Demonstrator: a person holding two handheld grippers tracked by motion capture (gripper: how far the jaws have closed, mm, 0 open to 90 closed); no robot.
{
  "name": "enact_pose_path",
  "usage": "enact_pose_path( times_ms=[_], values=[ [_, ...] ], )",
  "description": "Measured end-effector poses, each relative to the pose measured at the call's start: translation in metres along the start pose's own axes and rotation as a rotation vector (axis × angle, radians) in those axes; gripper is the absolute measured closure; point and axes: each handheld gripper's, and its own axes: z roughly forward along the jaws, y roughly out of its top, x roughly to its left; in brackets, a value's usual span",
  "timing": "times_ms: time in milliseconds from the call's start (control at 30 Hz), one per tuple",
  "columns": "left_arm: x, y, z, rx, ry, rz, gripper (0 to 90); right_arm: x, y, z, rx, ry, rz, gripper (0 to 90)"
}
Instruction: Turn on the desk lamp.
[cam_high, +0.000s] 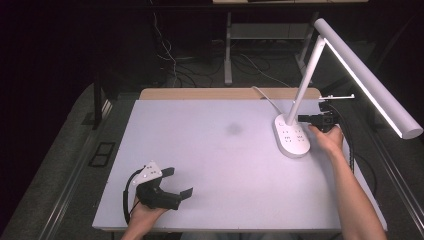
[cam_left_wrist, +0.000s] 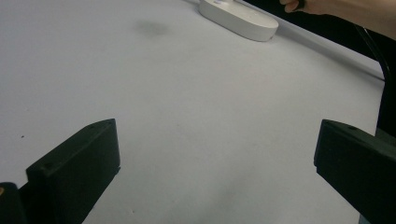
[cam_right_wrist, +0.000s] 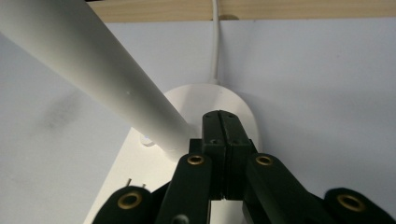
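Two hand-held grippers show: the left hand-held gripper, jaws spread wide and empty, rests at the bench's near edge; the right hand-held gripper, jaws pressed together, hovers above the lamp's base beside its stem.

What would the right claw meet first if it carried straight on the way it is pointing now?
Most likely the lamp base: the shut right claw hovers just over it beside the lamp arm, aimed toward the cord end. Its height above the base is unclear.
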Motion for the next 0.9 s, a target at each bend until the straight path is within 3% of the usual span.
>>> enact_pose_path(
  times_ms=[300, 900],
  values=[
    [-0.001, 0.000, 0.000, 0.004, -0.002, 0.010, 0.0, 0.010, 0.002, -0.012, 0.018, -0.025, -0.057, 89.9],
    [0.000, 0.001, -0.003, -0.006, 0.000, 0.015, 0.0, 0.029, -0.008, -0.052, -0.032, -0.025, -0.047, 89.8]
  ],
)
